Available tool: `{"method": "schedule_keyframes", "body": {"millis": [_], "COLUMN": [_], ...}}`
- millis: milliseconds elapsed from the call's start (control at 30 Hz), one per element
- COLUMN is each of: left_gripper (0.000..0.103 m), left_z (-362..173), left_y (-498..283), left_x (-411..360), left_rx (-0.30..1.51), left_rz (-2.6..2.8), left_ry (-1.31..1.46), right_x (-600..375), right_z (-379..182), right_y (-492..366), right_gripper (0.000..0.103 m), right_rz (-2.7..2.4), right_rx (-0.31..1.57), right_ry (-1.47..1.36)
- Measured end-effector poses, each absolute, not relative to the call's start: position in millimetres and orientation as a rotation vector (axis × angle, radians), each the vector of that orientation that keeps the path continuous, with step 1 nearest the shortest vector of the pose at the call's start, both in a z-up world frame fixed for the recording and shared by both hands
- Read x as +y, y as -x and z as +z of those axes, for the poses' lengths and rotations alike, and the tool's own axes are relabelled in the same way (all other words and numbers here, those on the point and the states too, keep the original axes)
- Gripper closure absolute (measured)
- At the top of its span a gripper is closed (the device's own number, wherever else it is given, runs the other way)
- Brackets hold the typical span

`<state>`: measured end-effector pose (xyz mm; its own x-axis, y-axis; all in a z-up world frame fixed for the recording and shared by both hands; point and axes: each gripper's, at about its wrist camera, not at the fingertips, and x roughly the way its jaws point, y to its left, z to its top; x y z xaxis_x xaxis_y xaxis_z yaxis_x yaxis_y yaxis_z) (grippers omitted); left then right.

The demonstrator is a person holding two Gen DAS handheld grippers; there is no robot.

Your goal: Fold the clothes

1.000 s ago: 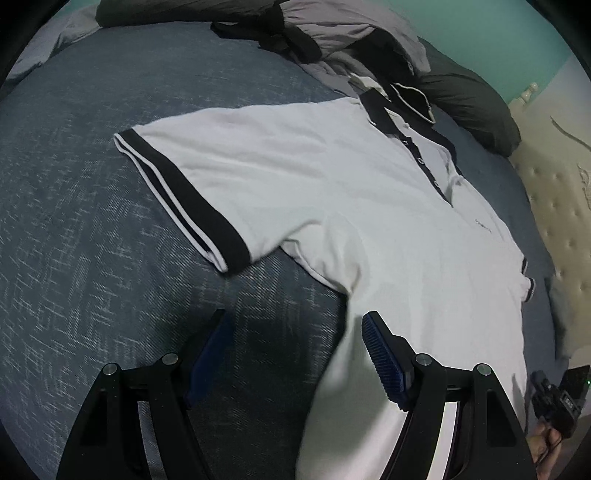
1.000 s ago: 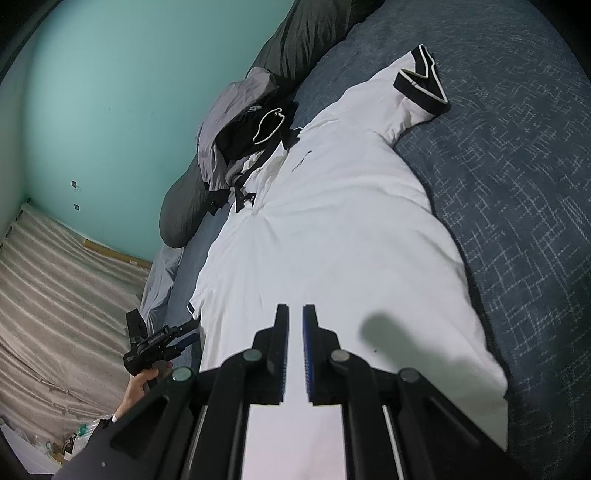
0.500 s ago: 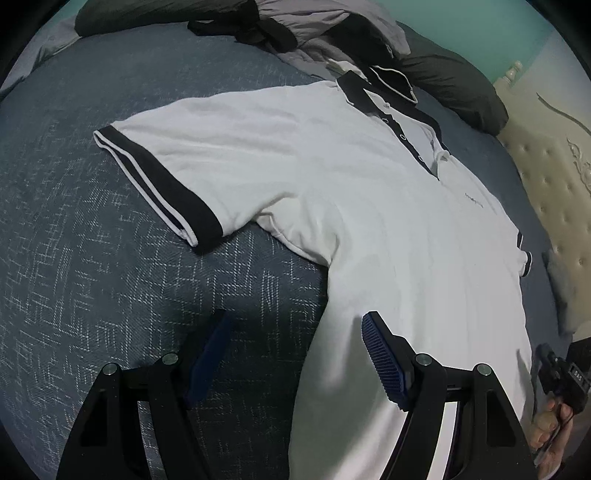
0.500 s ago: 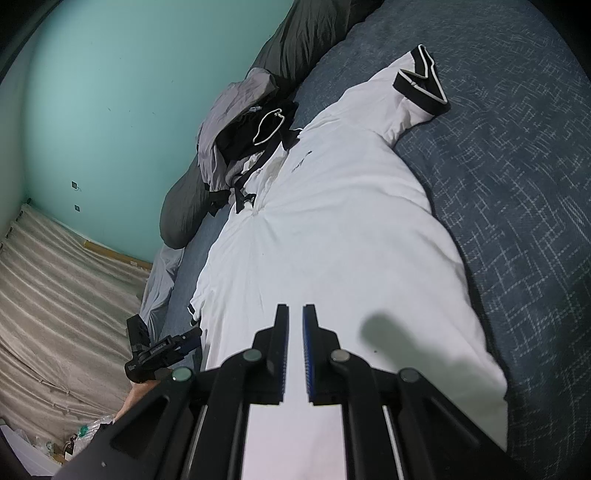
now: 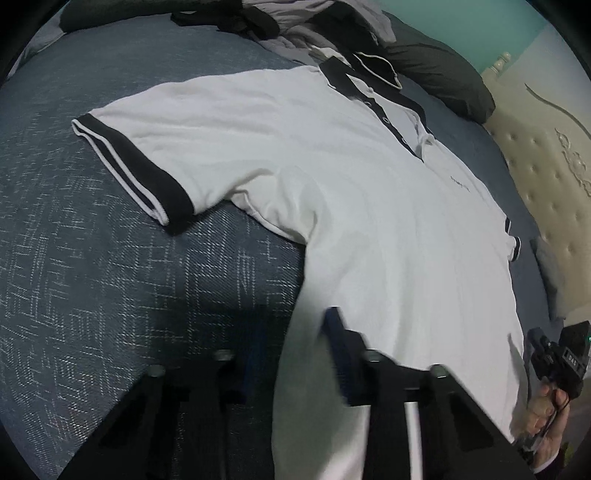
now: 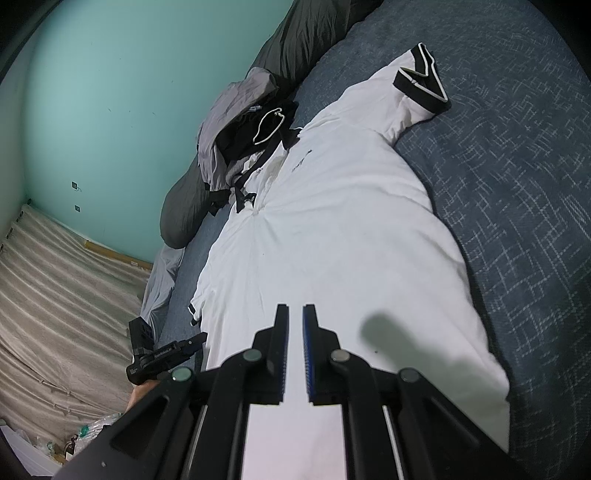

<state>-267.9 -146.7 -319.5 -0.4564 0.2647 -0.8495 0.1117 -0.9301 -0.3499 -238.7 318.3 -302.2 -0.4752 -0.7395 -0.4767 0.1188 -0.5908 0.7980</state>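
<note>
Left wrist view shows a white short-sleeved polo shirt with black collar, placket and black-and-white sleeve cuffs (image 5: 332,177) lying spread flat, front up, on a bed with a dark blue-grey woven cover (image 5: 92,258). The left gripper (image 5: 291,354) is low over the shirt's side edge near the hem; its blurred jaws are closing, with the shirt's edge between them, and whether the pads already press the cloth cannot be told. Right wrist view has the right gripper (image 6: 294,354) over the shirt's hem end, jaws nearly together with only a narrow slit; the frame does not show cloth caught in it. Beyond the collar, at the bed's far edge, a heap of grey and black clothes (image 6: 240,122) lies against a dark grey pillow (image 6: 303,33).
</note>
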Motion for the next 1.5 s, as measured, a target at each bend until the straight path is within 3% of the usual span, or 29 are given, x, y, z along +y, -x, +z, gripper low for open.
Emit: {"method": "schedule_keyframes", "body": {"millis": [100, 767, 833, 900, 1067, 1167, 1267, 1433, 1500], "left_gripper": [0.099, 0.098, 0.091, 0.074, 0.069, 0.061, 0.061, 0.067, 0.09], "left_z": [-318.8, -315.6, -311.8, -307.7, -302.9, -306.5, -310.4, -318.5, -319.3], "left_y": [265.6, 265.3, 266.6, 269.0, 281.5, 291.3, 301.5, 314.5, 316.5], "left_x": [-143.4, -162.4, -166.2, -171.7, -186.9, -194.0, -198.0, -204.6, -205.5], "left_rx": [-0.531, -0.633, -0.666, -0.703, -0.809, -0.886, -0.948, -1.018, -1.01], "left_rz": [2.533, 2.526, 2.538, 2.557, 2.583, 2.58, 2.593, 2.643, 2.655], "left_ry": [1.58, 1.591, 1.569, 1.547, 1.513, 1.523, 1.504, 1.474, 1.478], "right_x": [317.9, 316.3, 317.0, 317.4, 315.5, 314.2, 313.0, 313.0, 312.9], "right_z": [-302.4, -303.1, -303.2, -303.3, -302.6, -303.1, -303.9, -304.7, -304.9], "right_y": [238.8, 239.7, 239.9, 240.4, 240.0, 240.1, 240.3, 239.8, 240.0], "right_gripper": [0.096, 0.096, 0.096, 0.096, 0.096, 0.096, 0.096, 0.096, 0.096], "right_rz": [-2.097, -2.096, -2.096, -2.096, -2.094, -2.094, -2.094, -2.091, -2.09], "right_rx": [-0.966, -0.964, -0.964, -0.965, -0.954, -0.95, -0.947, -0.941, -0.939], "right_ry": [-1.163, -1.162, -1.162, -1.162, -1.16, -1.164, -1.168, -1.171, -1.173]}}
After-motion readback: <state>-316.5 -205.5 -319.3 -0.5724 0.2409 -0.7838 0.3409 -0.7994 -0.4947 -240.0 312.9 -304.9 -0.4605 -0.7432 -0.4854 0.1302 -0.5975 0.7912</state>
